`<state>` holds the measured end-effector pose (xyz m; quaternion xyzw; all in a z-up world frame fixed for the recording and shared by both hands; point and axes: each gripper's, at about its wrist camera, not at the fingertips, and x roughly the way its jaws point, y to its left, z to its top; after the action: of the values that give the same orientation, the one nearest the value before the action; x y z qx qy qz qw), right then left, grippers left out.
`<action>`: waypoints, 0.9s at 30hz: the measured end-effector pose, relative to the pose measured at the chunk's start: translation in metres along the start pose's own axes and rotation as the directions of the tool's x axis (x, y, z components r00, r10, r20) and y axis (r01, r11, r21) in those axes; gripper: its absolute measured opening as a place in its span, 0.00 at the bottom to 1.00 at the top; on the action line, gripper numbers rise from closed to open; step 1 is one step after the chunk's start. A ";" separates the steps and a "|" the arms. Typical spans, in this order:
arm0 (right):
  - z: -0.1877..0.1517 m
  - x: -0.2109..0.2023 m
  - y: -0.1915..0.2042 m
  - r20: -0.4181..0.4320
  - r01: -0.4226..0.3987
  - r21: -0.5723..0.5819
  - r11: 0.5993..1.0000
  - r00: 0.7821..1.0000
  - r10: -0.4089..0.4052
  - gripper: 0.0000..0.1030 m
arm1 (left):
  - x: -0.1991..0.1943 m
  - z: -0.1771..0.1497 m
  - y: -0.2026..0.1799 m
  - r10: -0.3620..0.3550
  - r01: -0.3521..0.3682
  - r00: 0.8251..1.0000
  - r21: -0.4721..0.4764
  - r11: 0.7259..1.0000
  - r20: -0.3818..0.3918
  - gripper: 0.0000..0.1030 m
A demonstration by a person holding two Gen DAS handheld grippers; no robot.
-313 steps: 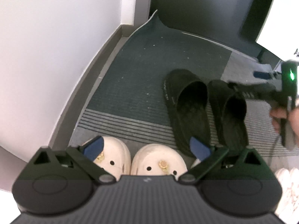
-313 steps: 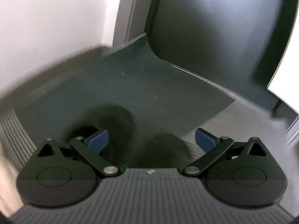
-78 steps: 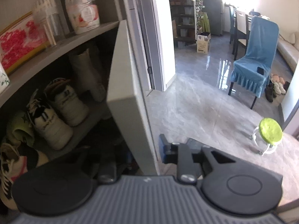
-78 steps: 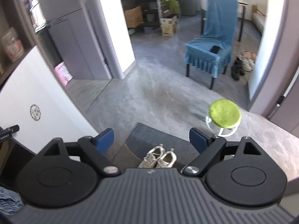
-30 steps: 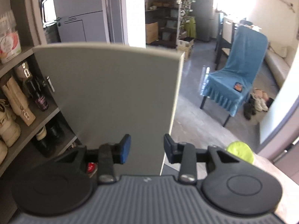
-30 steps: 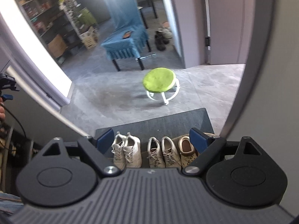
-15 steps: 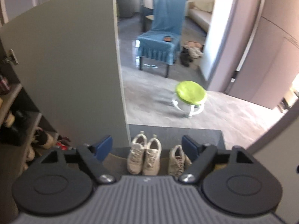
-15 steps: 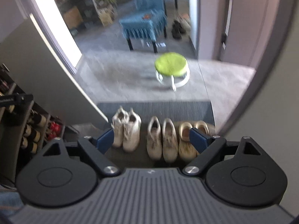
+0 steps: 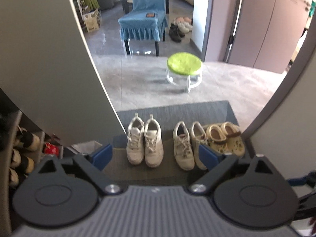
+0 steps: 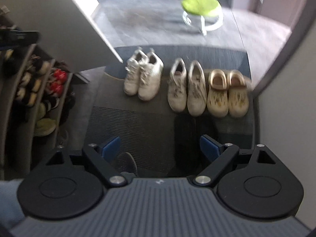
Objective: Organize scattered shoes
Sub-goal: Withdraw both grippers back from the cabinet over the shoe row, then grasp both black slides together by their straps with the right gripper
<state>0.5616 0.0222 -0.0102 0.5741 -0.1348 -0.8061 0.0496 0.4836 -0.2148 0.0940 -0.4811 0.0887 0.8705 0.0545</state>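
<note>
We hold the left gripper (image 9: 156,157) with its jaws spread wide and nothing between them; its blue pads (image 9: 102,156) frame the row of shoes below. The right gripper (image 10: 161,147) is likewise spread wide and empty, raised above the dark doormat (image 10: 138,122); a dark shoe toe (image 10: 126,163) shows just beside its left pad, and we cannot tell more of it.

On the doormat we see three pairs standing side by side in one row, toes toward us: a pair of white sneakers (image 9: 145,142) on the left; a pair of worn grey-white sneakers (image 9: 187,144) in the middle; a pair of beige clogs (image 9: 225,138) on the right, just beside a grey door frame (image 9: 276,102). The shoes within each pair touch or nearly touch; a gap separates the white pair from the middle pair.

To the left an open cabinet door (image 9: 49,59) stands over the mat's edge; behind it, shoe-cabinet shelves (image 10: 29,83) hold further footwear, too blurred to identify. Beyond the mat, on the grey floor, stands a green stool (image 9: 184,65); farther back is a chair with a blue cover (image 9: 144,17), with more shoes (image 9: 180,27) beside it.
</note>
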 end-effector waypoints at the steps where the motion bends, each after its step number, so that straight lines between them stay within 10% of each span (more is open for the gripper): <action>1: -0.010 0.020 -0.016 0.004 0.001 0.050 0.999 1.000 -0.001 0.87 | 0.011 -0.006 -0.009 0.007 -0.007 1.000 0.004 1.000 -0.008 0.93; 20: -0.187 0.384 -0.164 0.008 0.130 -0.034 0.991 0.992 -0.129 0.87 | 0.245 -0.187 -0.126 -0.022 0.005 0.979 -0.085 0.996 -0.205 0.91; 27: -0.213 0.424 -0.168 0.198 0.173 0.030 0.984 0.964 -0.176 0.87 | 0.299 -0.209 -0.115 -0.004 -0.068 0.909 -0.158 0.985 -0.416 0.86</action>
<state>0.6320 0.0494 -0.5085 0.5000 -0.0929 -0.8602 -0.0389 0.5182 -0.1425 -0.2801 -0.6563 0.0322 0.7535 -0.0206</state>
